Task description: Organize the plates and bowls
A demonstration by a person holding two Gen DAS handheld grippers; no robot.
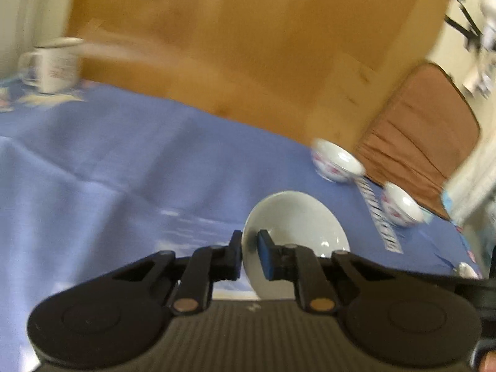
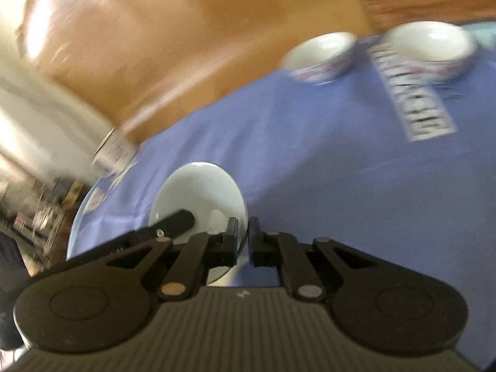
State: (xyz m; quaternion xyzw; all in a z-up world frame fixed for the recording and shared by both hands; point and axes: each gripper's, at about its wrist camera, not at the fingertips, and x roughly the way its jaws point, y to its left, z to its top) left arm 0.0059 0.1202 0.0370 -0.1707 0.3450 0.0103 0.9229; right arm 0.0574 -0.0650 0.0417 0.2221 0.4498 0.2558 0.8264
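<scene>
Two claws share one white plate (image 1: 297, 232) above the blue-clothed worktop (image 1: 108, 170), left claw (image 1: 250, 255) and right claw (image 2: 243, 241) each pinched narrow on opposite rims, likely to carry it level. Two bowls (image 1: 336, 162) wait near the far edge.

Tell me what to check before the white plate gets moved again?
1. Left gripper shut on the plate rim: ok.
2. Right gripper shut on the opposite rim: ok.
3. Plate off the blue cloth: cannot tell, blurred.
4. Two flowered bowls apart from plate: ok.
5. Mug far from plate: ok.
</scene>
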